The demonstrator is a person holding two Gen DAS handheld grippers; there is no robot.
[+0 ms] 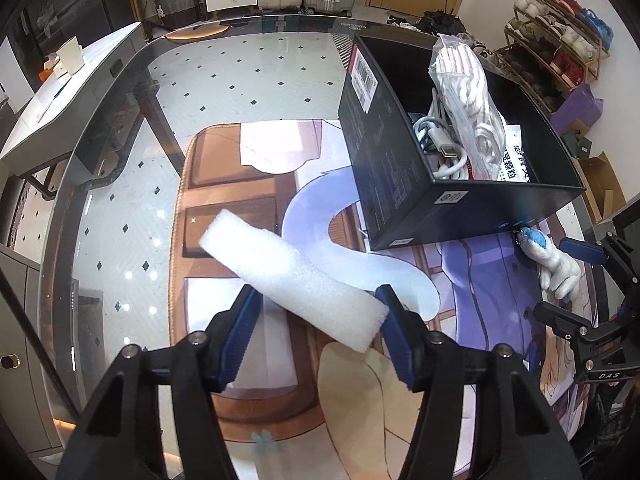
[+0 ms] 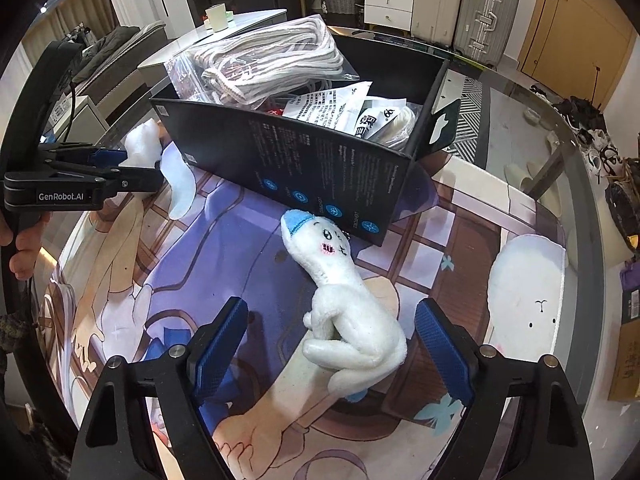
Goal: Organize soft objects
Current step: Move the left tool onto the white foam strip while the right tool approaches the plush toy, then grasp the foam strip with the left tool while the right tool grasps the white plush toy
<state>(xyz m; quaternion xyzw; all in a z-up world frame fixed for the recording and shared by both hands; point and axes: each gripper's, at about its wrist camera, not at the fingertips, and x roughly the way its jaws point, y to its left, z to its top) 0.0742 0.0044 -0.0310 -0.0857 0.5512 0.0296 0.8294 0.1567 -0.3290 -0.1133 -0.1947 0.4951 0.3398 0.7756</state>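
Left wrist view: the left gripper (image 1: 316, 312) is pinching a white foam block (image 1: 294, 278) between its blue pads, holding it slantwise above the printed mat (image 1: 240, 216) on the glass table (image 1: 120, 184). A black box (image 1: 384, 168) is standing on the mat just ahead and to the right, holding a bagged rope bundle (image 1: 466, 92), a grey cable (image 1: 444, 148) and printed leaflets.

Right wrist view: the right gripper (image 2: 328, 344) is hovering with its jaws spread wide on either side of a white plush toy (image 2: 344, 304), neither pad touching it. The toy is lying on the mat, its blue-capped head pointing toward the box and resting just beside the box's near wall.
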